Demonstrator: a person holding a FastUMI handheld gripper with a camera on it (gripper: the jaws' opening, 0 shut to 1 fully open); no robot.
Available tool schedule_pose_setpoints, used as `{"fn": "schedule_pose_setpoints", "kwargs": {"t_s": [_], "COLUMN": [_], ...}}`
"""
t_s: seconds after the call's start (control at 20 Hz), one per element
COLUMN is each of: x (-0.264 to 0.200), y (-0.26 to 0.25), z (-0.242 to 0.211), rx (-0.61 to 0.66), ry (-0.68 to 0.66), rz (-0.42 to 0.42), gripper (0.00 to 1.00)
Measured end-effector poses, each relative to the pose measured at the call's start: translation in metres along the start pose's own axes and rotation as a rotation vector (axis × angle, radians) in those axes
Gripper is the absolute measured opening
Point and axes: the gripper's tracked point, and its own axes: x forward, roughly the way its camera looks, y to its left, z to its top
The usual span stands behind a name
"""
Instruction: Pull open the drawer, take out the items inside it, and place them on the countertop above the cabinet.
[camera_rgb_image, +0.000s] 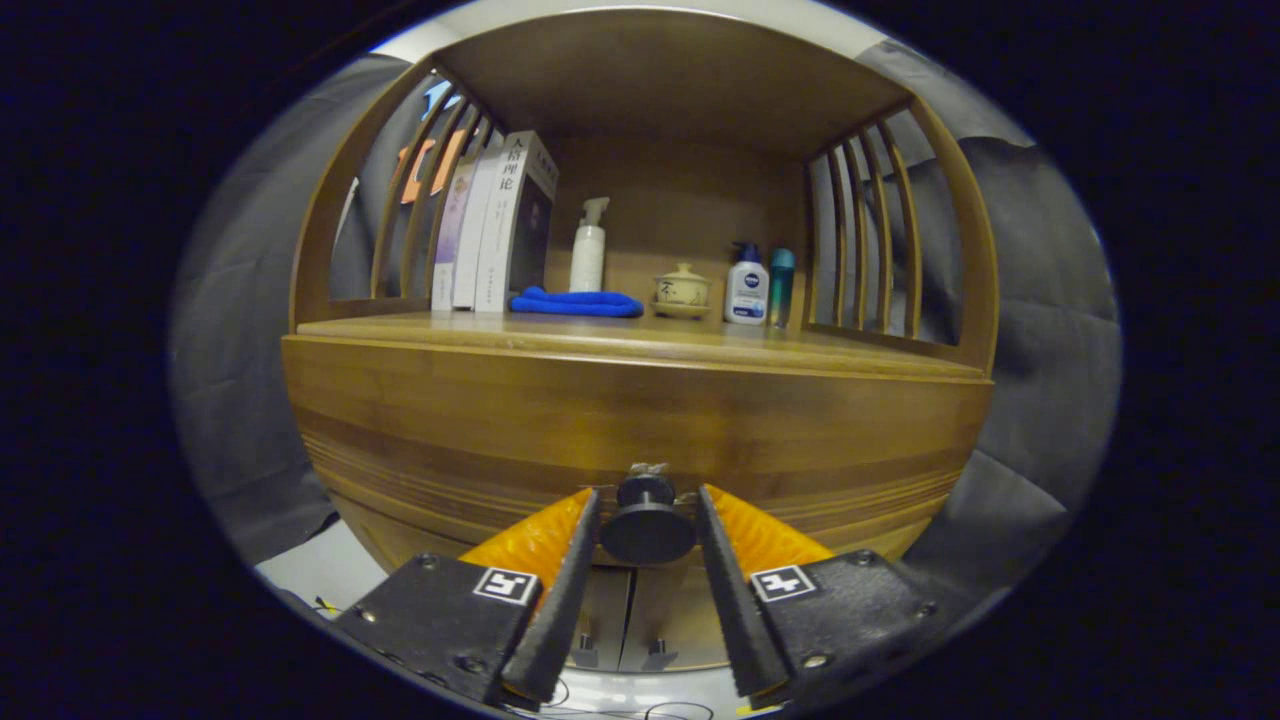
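Fingers of the gripper (648, 500) stand on either side of the dark round drawer knob (647, 522), close against it; whether both actually press on it cannot be told. The knob sits at the lower edge of the drawer front (640, 420), a wide wooden panel that lies flush with the cabinet (330, 230), so the drawer is closed and whatever it holds is hidden. Below the knob, the tops of two lower doors (630, 610) show between the fingers, with a pale floor (320, 570) beneath.

Above the drawer front runs the front edge of the countertop (640, 345). Its front strip is bare wood from corner to corner; the things on it all stand along the back. From the left rear corner: three upright books (495, 235), the nearest with Chinese characters on its spine; a folded blue cloth (576, 302) lying flat just beside them; a white pump bottle (588, 248) behind the cloth; a small lidded ceramic cup (682, 289); a white bottle with a blue pump and a blue label (746, 287), the label too small to read; and a slim teal bottle (781, 286) touching or just beside it, near the right rear corner.

Slatted wooden side rails (870, 230) close both ends of the countertop, and a wooden top panel (660, 80) roofs it. Grey cloth (1040, 330) hangs around the cabinet.
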Motion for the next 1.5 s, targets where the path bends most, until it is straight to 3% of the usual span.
{"fn": "schedule_pose_setpoints", "kwargs": {"t_s": [0.15, 0.35, 0.55, 1.5], "x": [0.004, 0.003, -0.004, -0.136], "y": [-0.001, 0.000, 0.000, -0.007], "z": [-0.001, -0.002, -0.003, -0.045], "rx": [0.014, 0.018, -0.013, -0.025], "ry": [0.005, 0.035, 0.041, 0.108], "rz": [0.019, 0.019, 0.018, 0.067], "gripper": [0.46, 0.39, 0.38, 0.37]}}
